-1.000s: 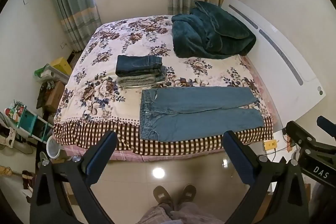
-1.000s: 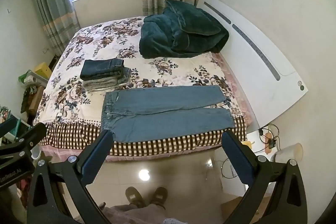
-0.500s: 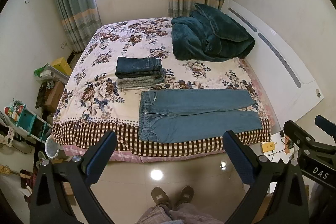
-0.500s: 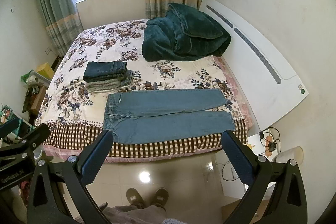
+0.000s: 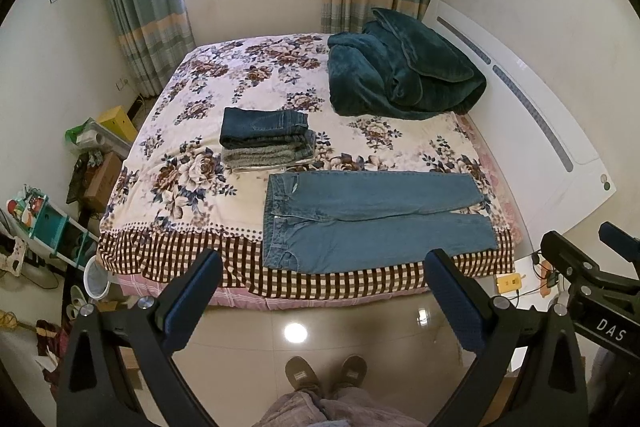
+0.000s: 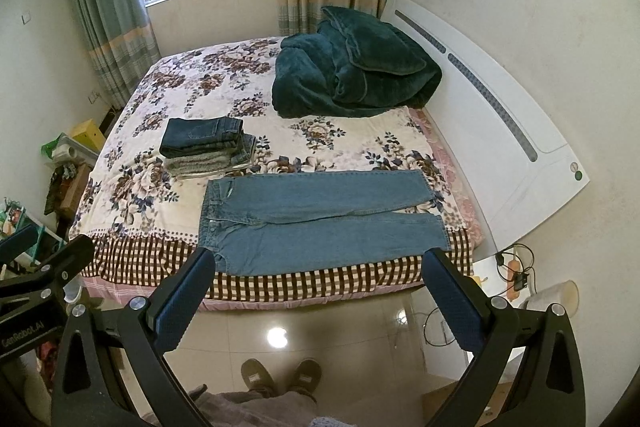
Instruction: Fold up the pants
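Note:
Light blue jeans (image 5: pixel 372 219) lie flat along the near edge of the bed (image 5: pixel 192 195), waistband to the left, legs to the right; they also show in the right wrist view (image 6: pixel 316 223). My left gripper (image 5: pixel 320 303) is open and empty, held above the floor short of the bed. My right gripper (image 6: pixel 320 303) is open and empty too, just as far back. Each gripper's body shows at the edge of the other's view.
A stack of folded pants (image 5: pixel 266 139) sits behind the jeans on the floral sheet. A dark green blanket (image 5: pixel 400 71) is heaped near the white headboard (image 5: pixel 540 131). Clutter and shelves (image 5: pixel 48 223) stand left of the bed. Cables and a socket (image 6: pixel 516 275) lie on the right floor.
Both grippers have tilted or risen slightly, so the bed sits a little lower in both views. The jeans have not moved. Both grippers stay open.

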{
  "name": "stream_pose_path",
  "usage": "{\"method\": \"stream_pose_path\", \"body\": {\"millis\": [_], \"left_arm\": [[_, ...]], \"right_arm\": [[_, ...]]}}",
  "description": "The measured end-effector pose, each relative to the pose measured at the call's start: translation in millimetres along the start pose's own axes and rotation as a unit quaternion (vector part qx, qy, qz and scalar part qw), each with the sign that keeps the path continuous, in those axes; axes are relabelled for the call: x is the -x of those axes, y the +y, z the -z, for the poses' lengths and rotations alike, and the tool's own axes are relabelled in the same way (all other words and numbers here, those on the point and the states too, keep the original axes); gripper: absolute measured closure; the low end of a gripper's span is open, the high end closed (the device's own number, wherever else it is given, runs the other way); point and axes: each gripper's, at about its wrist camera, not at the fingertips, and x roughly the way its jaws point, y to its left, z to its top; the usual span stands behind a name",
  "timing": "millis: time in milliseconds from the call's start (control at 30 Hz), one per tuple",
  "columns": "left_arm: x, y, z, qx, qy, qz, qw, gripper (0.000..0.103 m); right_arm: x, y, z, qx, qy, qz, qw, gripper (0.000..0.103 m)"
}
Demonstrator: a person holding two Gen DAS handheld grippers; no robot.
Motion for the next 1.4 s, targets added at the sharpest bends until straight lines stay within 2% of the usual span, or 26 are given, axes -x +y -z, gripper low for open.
{"method": "stream_pose_path", "body": {"millis": [567,600,933,967,1233,1267,1400], "left_arm": [[-5,-16,-14,0.0,-0.002,0.002,1.0,0.0],[-6,-4,-4,-0.001,-0.002,0.003,1.0,0.0],[-6,-10,-8,0.001,-0.001,0.002,1.0,0.0],[-6,0,-1,-0.001,-0.003,0.003,1.0,0.0],[-12,-13,-7,0.0,-0.001,0.004,1.0,0.0],[-8,2,1,0.001,-0.003,0.006,1.0,0.0],[-10,3,3,0.003,-0.001,0.007,1.0,0.0]], "right_arm": [[1,0,-10,0.002,-0.002,-0.002,1.0,0.0],[1,0,-10,0.001,-0.002,-0.002,1.0,0.0],[4,4,-14,0.003,-0.003,-0.004,1.0,0.0],[4,3,-13,0.002,-0.003,-0.003,1.0,0.0],[6,8,-14,0.003,-0.002,-0.004,1.0,0.0],[6,9,-14,0.002,-0.001,-0.005,1.0,0.0],[7,10,-13,0.003,0.0,-0.005,1.0,0.0]]}}
